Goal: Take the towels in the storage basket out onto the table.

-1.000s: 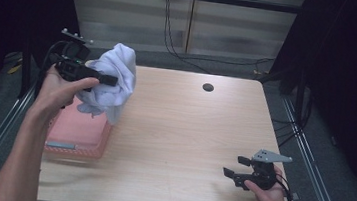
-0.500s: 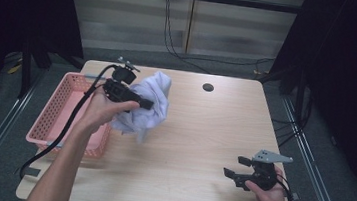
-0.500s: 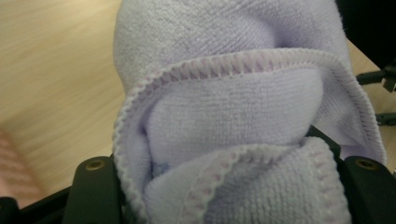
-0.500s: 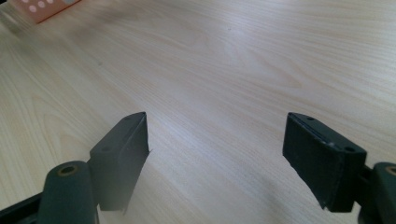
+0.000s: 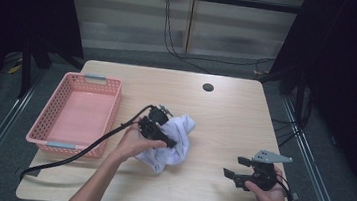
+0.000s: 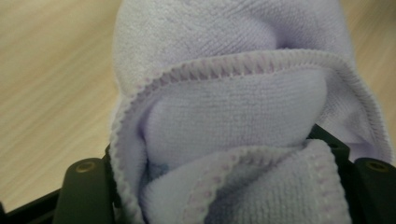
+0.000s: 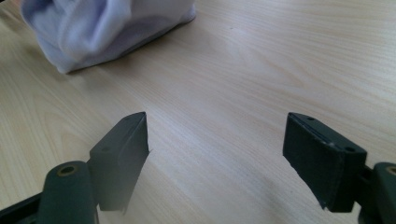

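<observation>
Light wooden table (image 5: 224, 120), pink basket (image 5: 77, 115) and bunched white cloth (image 5: 174, 143) on it.

Left gripper (image 5: 165, 138) grips the bunched white cloth (image 5: 174, 143) mid-table, just right of the pink basket (image 5: 59, 113), while the right gripper (image 5: 239, 170) sits well apart near the front edge, jaws spread.
</observation>
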A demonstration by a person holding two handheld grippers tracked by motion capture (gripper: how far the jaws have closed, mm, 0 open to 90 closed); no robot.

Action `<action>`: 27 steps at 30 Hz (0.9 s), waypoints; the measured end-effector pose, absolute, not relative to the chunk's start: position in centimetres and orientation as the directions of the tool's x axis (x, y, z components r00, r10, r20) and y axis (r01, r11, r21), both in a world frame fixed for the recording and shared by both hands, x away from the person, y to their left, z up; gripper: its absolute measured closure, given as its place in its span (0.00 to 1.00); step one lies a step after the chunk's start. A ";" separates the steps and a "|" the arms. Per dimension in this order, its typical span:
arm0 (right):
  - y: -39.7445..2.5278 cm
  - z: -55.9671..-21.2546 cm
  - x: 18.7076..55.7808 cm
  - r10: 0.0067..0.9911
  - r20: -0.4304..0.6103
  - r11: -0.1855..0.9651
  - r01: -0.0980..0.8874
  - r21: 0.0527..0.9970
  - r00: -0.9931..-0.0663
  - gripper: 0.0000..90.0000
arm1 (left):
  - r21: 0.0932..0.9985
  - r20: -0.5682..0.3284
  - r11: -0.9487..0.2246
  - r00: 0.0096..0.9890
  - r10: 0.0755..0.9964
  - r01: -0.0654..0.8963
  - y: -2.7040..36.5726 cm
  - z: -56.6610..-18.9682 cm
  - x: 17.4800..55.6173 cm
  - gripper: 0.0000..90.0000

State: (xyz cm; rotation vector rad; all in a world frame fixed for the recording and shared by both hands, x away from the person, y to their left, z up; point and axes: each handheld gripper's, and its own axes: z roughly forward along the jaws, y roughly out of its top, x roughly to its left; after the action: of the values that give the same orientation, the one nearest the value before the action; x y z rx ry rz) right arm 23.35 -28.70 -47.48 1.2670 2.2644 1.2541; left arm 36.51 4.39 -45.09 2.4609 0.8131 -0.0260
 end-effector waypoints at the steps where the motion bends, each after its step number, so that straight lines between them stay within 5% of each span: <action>1: -28.7 -47.5 23.3 0.791 0.177 0.245 0.568 0.786 -0.585 0.24 | 0.500 -0.185 -0.660 0.814 0.550 0.560 4.1 -45.7 36.2 0.31; 9: -28.3 -47.6 23.2 0.784 0.179 0.256 0.573 0.779 -0.594 0.24 | 0.585 -0.131 -0.638 0.835 0.535 0.501 4.4 -46.3 35.0 0.14; 14: -27.9 -47.7 23.3 0.777 0.176 0.270 0.574 0.773 -0.604 0.22 | 0.623 -0.215 -0.591 0.839 0.500 0.512 6.1 -45.9 35.5 0.14; 27: -26.1 -45.6 24.3 0.734 0.178 0.282 0.533 0.798 -0.655 0.26 | 0.732 -0.216 -0.462 0.813 0.540 0.501 10.8 -41.7 33.3 0.19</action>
State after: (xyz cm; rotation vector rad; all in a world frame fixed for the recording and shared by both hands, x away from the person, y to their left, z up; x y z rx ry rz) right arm 24.33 -26.09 -45.56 1.1720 2.3263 1.3097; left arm 33.26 10.80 -41.73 2.1426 0.7637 0.0587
